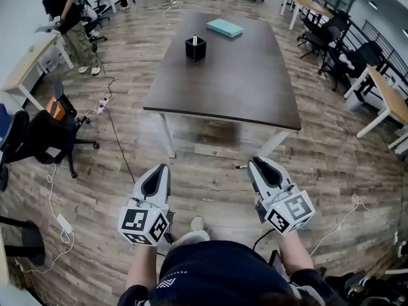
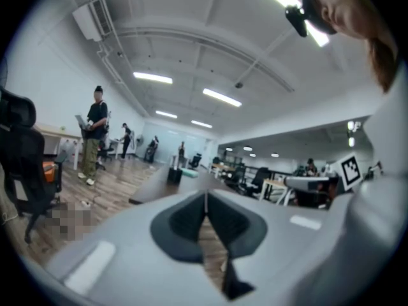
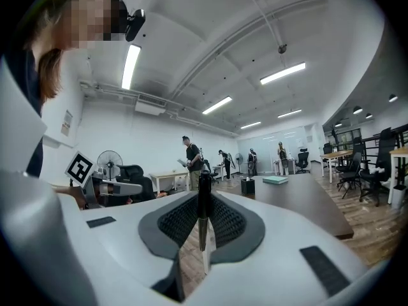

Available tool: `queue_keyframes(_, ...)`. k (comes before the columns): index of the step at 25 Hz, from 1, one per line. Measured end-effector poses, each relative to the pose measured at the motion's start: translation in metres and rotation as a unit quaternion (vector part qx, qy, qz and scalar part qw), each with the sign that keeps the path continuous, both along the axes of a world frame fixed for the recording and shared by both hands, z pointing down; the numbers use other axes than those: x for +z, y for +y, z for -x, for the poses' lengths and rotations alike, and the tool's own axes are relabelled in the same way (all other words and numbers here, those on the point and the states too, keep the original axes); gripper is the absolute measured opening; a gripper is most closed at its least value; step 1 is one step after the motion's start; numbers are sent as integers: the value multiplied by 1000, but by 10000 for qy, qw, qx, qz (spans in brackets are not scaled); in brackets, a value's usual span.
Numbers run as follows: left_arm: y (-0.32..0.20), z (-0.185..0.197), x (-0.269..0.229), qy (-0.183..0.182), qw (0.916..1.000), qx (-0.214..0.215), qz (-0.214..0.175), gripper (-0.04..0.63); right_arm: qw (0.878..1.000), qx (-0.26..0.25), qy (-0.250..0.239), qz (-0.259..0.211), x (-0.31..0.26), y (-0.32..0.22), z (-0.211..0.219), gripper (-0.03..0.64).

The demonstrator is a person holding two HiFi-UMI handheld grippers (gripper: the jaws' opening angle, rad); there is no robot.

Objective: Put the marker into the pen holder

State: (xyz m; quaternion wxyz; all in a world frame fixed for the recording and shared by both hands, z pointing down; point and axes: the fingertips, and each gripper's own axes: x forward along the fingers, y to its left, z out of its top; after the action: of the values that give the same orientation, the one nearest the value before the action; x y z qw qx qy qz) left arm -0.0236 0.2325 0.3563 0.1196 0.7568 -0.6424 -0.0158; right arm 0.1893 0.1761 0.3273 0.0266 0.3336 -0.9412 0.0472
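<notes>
Gripping the slim, dark-capped marker (image 3: 203, 212) upright, my right gripper (image 1: 257, 162) clamps it between ribbed black pads (image 3: 180, 222). My left gripper (image 1: 163, 167) is closed, empty. The square black holder (image 1: 196, 48) stands on the table (image 1: 242, 88), well apart.

Tiny, indistinct pen holder (image 1: 196, 48) contents

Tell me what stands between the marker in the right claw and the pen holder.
Nothing visible: the right claw grips the marker short of the table, and only floor and bare tabletop lie before the pen holder; the book sits beyond it.
</notes>
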Motion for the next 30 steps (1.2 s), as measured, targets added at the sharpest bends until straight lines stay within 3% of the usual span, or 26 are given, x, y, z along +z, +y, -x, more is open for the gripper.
queue_keyframes(14, -79, 54, 4, -363, 9982, 456, 152, 15, 9997, -151, 101, -136, -5, -69, 82, 46)
queue_keyframes(22, -122, 70, 12, -236, 9987, 423, 171, 15, 9995, -251, 189, -76, 2, -106, 105, 46)
queue_keyframes(30, -188, 97, 13, -219, 9993, 254, 166, 15, 9991, -414, 89, -73, 10, -182, 138, 46)
